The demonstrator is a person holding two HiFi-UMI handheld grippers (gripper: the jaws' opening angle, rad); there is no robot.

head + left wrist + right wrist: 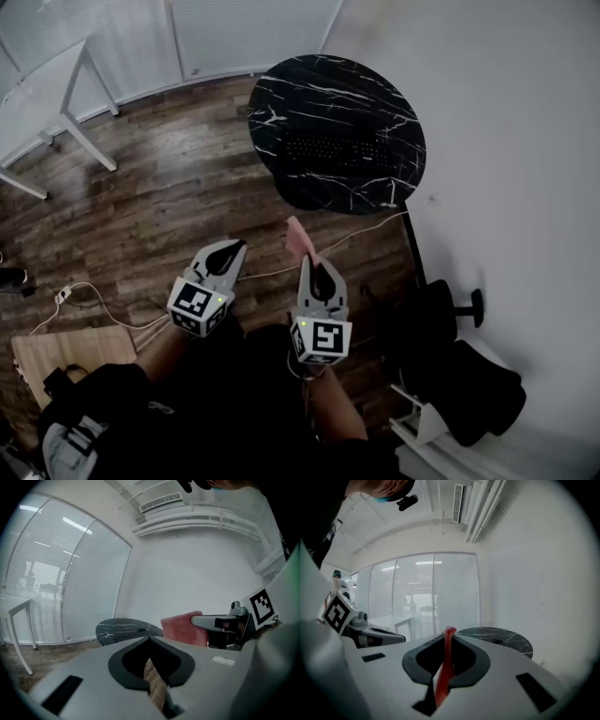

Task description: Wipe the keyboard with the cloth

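Pink cloth (298, 236) clamped in our right hand-held gripper (312, 262); left hand-held gripper (232, 247) closed, empty. Keyboard (342, 153) lies crosswise well ahead on the counter (281, 94).

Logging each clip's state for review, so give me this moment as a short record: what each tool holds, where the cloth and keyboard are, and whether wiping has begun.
left tool: jaws together, nothing between them
right tool: shut on the cloth
cloth: pink, pinched edge-on, held above the wooden floor, short of the table
keyboard: black, lying on the table, neither tool near it
table: round, black marbled top, beside the white wall
wiping: not yet begun
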